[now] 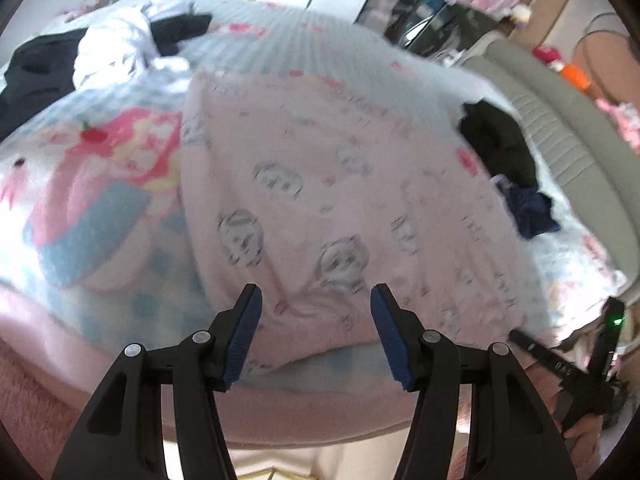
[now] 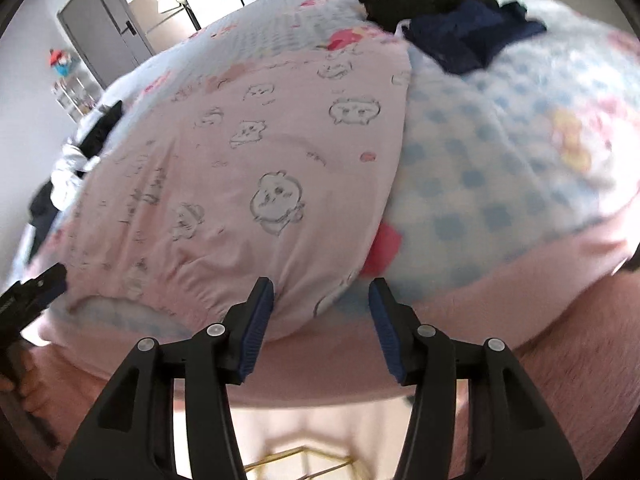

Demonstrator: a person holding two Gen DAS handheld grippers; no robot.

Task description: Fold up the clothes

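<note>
A pink garment (image 1: 320, 184) printed with cartoon faces lies spread flat on the bed, its hem toward me. My left gripper (image 1: 316, 300) hovers open over the near hem, with nothing between its blue pads. In the right wrist view the same pink garment (image 2: 248, 168) fills the middle. My right gripper (image 2: 321, 292) stands open over its near right corner, and the pads do not press on the cloth. The other hand-held gripper shows at each view's edge: the right one (image 1: 592, 360) and the left one (image 2: 28, 296).
The bedspread (image 2: 500, 168) is white with blue checks and cartoon prints, and a pink fluffy blanket (image 2: 520, 340) hangs over the near edge. Black clothes (image 1: 496, 140) and a navy garment (image 1: 528, 208) lie to the right. A white and black pile (image 1: 120, 48) lies at the far left. A person (image 1: 604, 52) sits at the far right.
</note>
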